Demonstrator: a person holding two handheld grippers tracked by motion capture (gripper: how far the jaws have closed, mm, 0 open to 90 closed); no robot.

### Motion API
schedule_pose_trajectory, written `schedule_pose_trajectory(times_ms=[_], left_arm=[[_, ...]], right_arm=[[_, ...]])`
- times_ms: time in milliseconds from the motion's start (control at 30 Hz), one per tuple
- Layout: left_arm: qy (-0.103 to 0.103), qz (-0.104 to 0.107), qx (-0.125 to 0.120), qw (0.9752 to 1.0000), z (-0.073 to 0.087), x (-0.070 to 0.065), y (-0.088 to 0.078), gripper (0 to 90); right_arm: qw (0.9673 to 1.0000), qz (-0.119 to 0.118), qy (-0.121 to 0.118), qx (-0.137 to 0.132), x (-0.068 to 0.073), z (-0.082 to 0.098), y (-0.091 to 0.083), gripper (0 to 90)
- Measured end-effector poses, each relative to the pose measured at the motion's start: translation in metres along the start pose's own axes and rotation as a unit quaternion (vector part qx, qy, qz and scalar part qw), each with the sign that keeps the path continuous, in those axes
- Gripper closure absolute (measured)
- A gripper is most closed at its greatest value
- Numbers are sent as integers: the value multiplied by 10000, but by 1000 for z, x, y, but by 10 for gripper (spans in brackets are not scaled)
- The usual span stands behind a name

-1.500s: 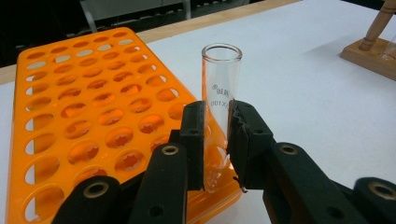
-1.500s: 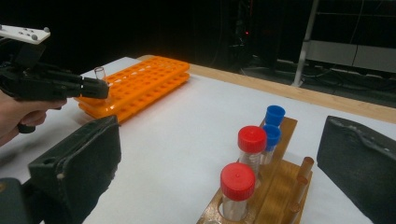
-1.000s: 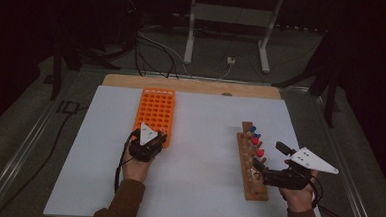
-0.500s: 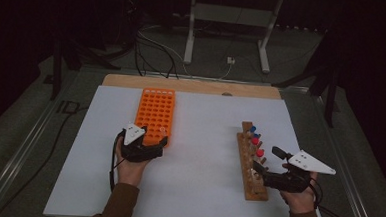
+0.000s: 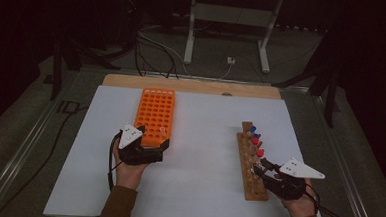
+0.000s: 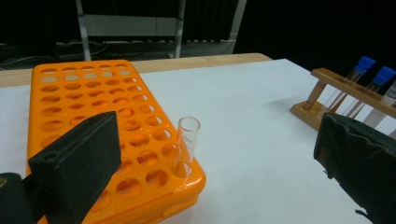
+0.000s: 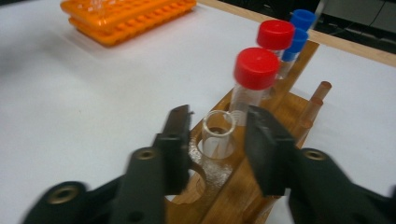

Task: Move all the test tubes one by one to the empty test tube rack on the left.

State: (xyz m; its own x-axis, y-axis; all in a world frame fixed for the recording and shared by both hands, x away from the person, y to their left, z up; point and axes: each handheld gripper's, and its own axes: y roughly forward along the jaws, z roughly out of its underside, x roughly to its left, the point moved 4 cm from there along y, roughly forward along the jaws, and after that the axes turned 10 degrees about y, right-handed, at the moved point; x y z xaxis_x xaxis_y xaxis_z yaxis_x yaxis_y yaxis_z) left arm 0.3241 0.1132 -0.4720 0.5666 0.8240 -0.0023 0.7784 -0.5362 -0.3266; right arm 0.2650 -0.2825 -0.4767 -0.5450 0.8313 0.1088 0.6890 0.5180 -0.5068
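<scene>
While our left tongs (image 6: 210,163) hung wide open at the lower left of the high view, having just opened, a clear tube (image 6: 186,145) stood free in the orange rack (image 6: 93,102). Lower right, our right tongs (image 7: 217,140) had been closing around an uncapped tube (image 7: 218,135) in the wooden rack (image 7: 289,107); can't tell if they touched it yet.

Brown sleeves (image 5: 118,204), black grippers (grey plates)

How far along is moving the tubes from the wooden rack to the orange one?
One clear tube already stands in the orange rack, left gripper open. The right gripper is closing around an uncapped tube. Four capped tubes remain in the wooden rack.
</scene>
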Motion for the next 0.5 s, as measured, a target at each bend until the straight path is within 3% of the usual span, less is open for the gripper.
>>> schedule_pose_trajectory(times_ms=[167, 367, 500], left_arm=[[-5, 17, -47, 10000, -2, 0, -2, 16], [35, 17, -41, 10000, -3, -1, -1, 15], [71, 8, -53, 10000, -4, 0, -2, 15]], right_arm=[[9997, 151, -190, 31, 5, 1, 5, 754], [9999, 150, -70, -5, 5, 0, 8, 711], [9997, 221, -86, -14, 7, 0, 9, 759]])
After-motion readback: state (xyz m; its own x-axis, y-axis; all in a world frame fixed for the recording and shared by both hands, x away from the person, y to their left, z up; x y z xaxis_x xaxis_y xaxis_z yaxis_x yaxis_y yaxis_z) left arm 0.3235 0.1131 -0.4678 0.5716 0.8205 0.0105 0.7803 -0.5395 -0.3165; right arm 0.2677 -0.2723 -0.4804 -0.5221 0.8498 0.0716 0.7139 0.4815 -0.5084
